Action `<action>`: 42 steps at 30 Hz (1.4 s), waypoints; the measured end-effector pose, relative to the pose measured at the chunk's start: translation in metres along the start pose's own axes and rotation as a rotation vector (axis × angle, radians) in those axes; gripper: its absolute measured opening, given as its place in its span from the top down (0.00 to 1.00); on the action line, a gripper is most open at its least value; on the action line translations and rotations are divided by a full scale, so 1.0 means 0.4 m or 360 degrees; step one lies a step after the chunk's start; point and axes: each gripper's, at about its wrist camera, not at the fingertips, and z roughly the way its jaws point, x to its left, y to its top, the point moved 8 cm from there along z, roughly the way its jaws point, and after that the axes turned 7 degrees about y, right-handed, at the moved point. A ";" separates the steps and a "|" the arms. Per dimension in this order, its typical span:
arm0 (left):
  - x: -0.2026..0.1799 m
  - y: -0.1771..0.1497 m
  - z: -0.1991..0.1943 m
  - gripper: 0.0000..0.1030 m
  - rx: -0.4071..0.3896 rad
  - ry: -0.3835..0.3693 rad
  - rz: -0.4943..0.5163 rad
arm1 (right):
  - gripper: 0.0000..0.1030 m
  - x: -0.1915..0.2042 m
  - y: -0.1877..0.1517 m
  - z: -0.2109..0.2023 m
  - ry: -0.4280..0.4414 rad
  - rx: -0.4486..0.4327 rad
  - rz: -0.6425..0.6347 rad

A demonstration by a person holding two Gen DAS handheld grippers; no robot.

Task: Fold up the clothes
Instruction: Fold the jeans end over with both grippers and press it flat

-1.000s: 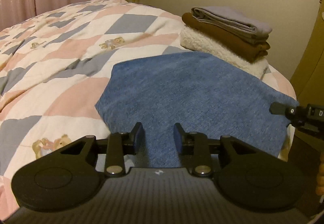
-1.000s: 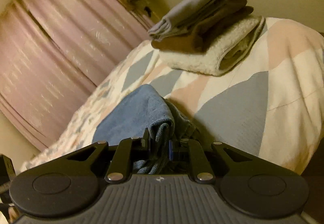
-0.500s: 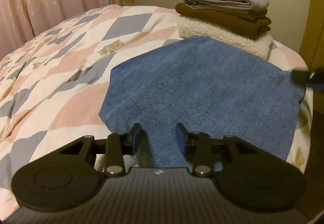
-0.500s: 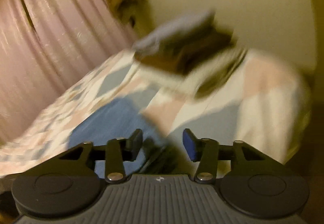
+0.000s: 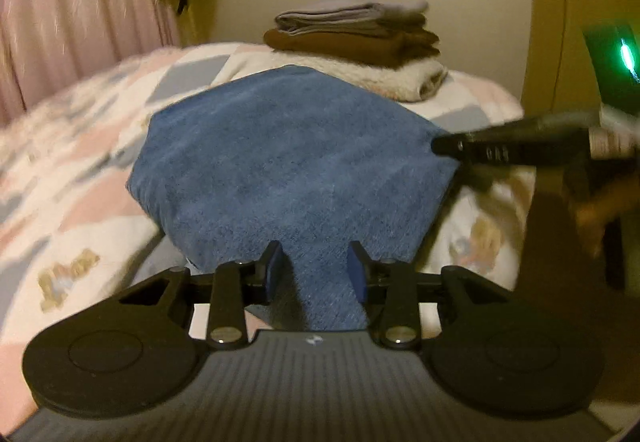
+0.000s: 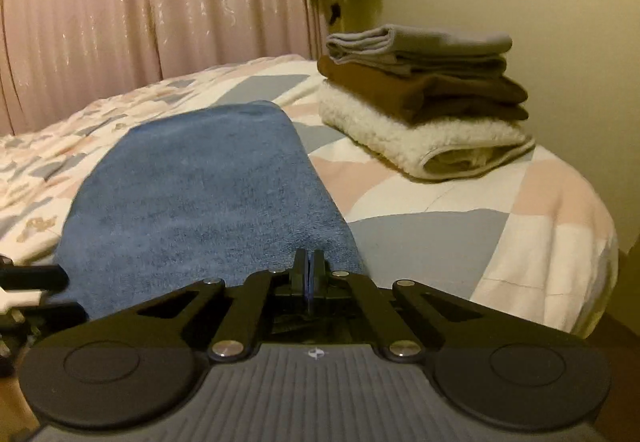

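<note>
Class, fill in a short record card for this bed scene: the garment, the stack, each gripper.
garment: blue cloth spread on the quilt
stack: grey, brown and white folded clothes, beyond the cloth
left gripper: open, near edge of cloth between its fingers
right gripper: shut at the cloth's near corner; grip itself hidden

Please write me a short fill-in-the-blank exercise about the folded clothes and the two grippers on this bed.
1. The top garment of the folded stack is ____ in colour.
2. The left gripper has its jaws ____ around the blue garment.
3. The right gripper has its jaws ____.
4. The stack's bottom item is a fleecy ____ one.

Missing words: grey; open; shut; white
</note>
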 end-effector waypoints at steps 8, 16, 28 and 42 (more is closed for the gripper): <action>0.152 0.083 -0.034 0.69 -0.0130 0.0061 -0.0172 | 0.88 0.009 0.159 -0.018 0.0220 -0.0048 0.0062; 0.308 0.152 0.134 0.73 -0.0043 0.0144 -0.0407 | 0.92 0.093 0.311 0.238 0.0226 0.0088 -0.0245; 0.293 0.130 0.239 0.76 0.0123 0.0184 -0.0359 | 0.99 0.049 0.264 0.424 0.0140 0.0448 -0.0294; 0.098 0.061 -0.062 0.76 -0.0015 -0.0043 -0.0280 | 0.90 -0.005 0.124 -0.067 0.0239 0.0020 -0.0203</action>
